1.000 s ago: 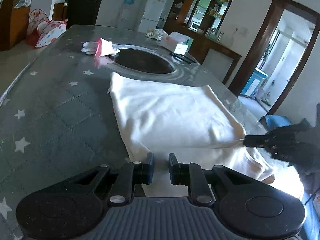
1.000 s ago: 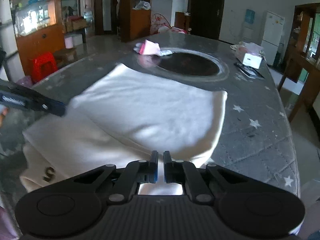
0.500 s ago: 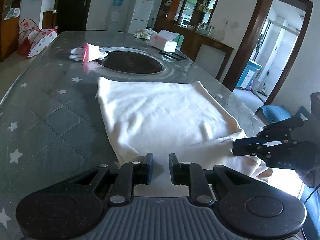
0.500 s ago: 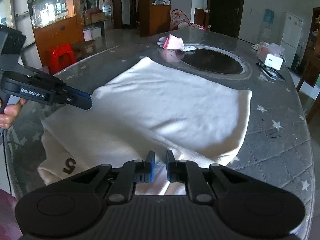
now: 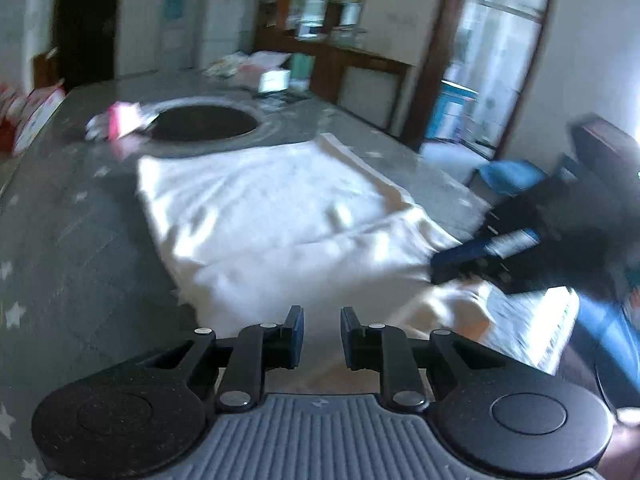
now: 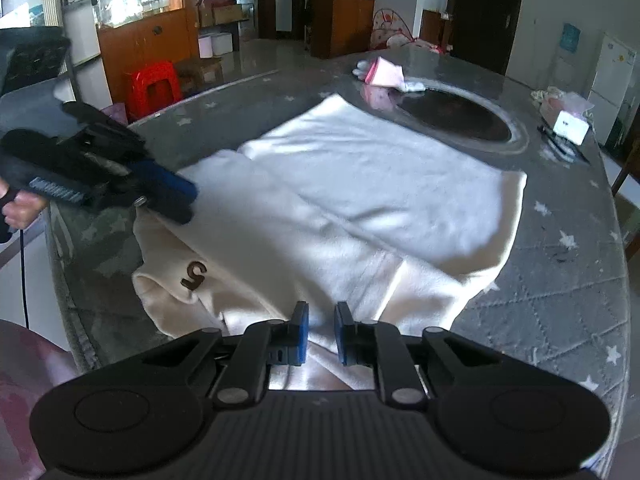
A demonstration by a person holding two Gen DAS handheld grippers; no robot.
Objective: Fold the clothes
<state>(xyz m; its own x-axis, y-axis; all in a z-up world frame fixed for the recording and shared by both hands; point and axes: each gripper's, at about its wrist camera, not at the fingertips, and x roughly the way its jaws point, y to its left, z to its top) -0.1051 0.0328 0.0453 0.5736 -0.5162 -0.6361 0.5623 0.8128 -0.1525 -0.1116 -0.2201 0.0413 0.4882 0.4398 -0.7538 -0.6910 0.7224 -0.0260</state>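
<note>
A cream-white garment [image 6: 360, 200] lies partly folded on the grey star-patterned table [image 6: 560, 280], its upper layer folded over the lower one; a brown "5" mark [image 6: 193, 274] shows near its left edge. It also shows in the blurred left wrist view [image 5: 280, 220]. My right gripper [image 6: 321, 332] is open and empty, just above the garment's near edge. My left gripper [image 5: 321, 336] is open and empty at the garment's near side; it also shows from the right wrist view [image 6: 168, 192] by the garment's left edge. The right gripper shows in the left wrist view [image 5: 480, 256].
A dark round inset [image 6: 452, 114] sits in the table beyond the garment. A pink and white item [image 6: 384, 74] lies by it, a white box [image 6: 570, 126] and dark flat items at the far right. A red stool [image 6: 152, 84] stands on the floor.
Both grippers have opened wider and drawn back from the garment. The fold now lies flat. The left wrist view has swung and blurred.
</note>
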